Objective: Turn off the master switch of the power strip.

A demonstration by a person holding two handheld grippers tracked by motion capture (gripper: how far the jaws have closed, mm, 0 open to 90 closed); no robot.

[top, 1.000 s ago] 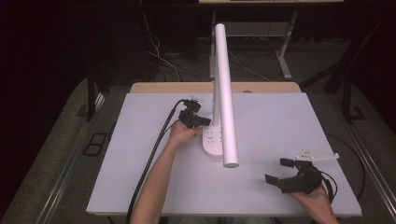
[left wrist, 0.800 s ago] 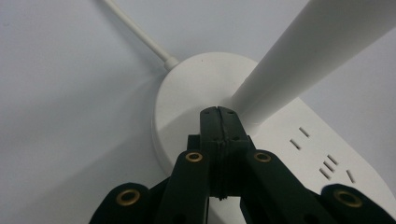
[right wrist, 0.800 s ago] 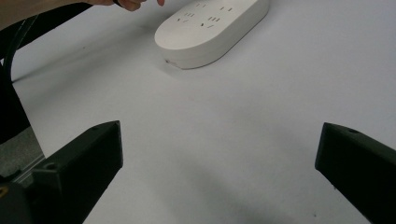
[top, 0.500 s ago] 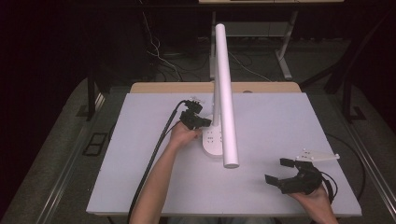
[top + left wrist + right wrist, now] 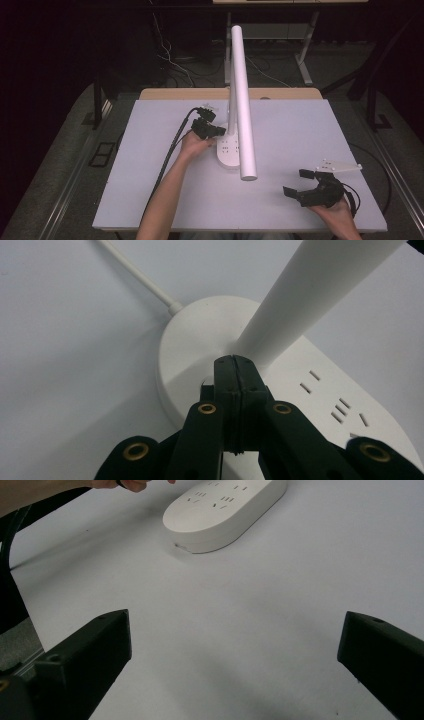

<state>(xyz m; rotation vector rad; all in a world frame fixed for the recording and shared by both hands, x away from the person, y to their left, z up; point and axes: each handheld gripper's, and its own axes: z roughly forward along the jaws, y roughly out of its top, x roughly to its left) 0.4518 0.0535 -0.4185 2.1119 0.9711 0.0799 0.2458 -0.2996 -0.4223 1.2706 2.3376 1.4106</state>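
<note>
A white desk lamp stands mid-table: an oval base (image 5: 227, 152) with socket slots, an upright stem, and a long white tube head (image 5: 242, 110) reaching toward me. My left gripper (image 5: 219, 132) is shut, jaws pressed together with nothing between them. Its tip (image 5: 235, 364) rests on the base (image 5: 190, 340) right at the foot of the stem (image 5: 310, 295). A white cord (image 5: 135, 275) leaves the base's far end. My right gripper (image 5: 296, 182) is open and empty near the front right corner, facing the base (image 5: 225, 507) across bare table, jaws (image 5: 235, 630) wide apart.
The white table (image 5: 150, 200) has a wooden desk edge (image 5: 175, 93) behind it. Black cable (image 5: 172, 150) trails from the left gripper along the forearm. Dark floor with cables and table legs surrounds the table. The lamp head overhangs the table's middle.
</note>
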